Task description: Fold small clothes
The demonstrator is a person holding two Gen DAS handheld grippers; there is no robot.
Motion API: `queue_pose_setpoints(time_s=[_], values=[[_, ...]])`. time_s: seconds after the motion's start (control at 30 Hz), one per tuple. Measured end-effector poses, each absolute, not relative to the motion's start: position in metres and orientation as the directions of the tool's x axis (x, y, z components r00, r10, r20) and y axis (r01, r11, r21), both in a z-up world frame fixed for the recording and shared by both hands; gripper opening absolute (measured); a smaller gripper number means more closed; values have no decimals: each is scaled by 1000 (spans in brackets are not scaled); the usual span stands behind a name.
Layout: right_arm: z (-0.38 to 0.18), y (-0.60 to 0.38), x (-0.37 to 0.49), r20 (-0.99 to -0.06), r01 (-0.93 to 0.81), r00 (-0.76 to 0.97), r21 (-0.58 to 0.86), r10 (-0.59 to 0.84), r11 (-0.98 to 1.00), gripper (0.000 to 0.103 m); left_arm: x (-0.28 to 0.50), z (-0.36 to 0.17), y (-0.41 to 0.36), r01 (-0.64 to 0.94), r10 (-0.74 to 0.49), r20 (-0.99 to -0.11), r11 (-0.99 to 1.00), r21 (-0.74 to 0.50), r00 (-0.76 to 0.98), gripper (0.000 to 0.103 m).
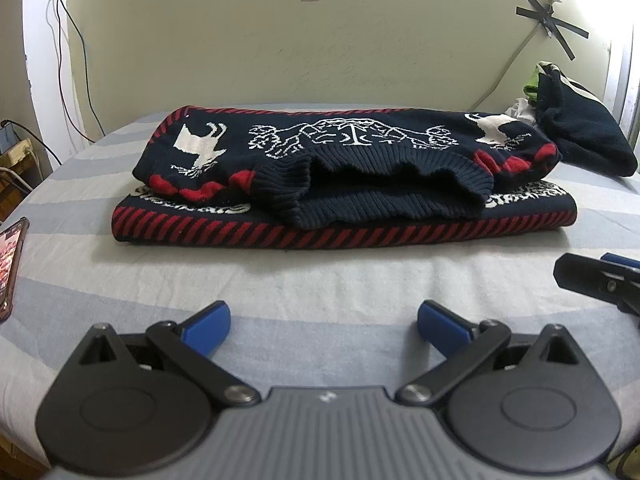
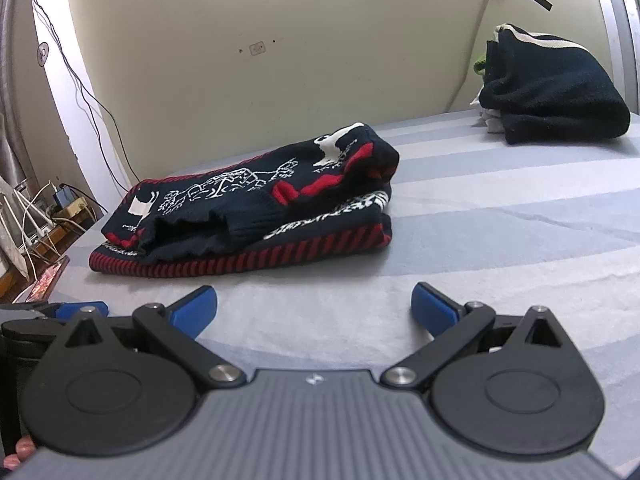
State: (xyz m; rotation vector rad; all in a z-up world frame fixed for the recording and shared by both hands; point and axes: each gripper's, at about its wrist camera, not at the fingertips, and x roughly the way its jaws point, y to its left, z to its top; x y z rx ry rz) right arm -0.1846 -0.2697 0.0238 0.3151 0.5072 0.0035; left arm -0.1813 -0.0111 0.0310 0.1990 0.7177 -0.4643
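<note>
Striped blue-grey bedsheet [image 1: 320, 288] against a cream wall [image 1: 280, 48] — folded navy sweater [image 1: 320, 168] resting there; left gripper [image 1: 324, 326] and right gripper [image 2: 314, 306] both spread, holding nothing.

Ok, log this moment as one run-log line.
left gripper: open, empty | right gripper: open, empty | sweater: folded on striped sheet | dark clothes pile: far right
</note>
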Motion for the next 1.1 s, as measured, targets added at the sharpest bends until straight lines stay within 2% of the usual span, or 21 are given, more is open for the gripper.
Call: queue_pose_setpoints(time_s=[1.1], values=[[25,-270,-185,-464,78,882,315,82,946,103,-181,31,-11,474,-339,-673,881,19,658,103]])
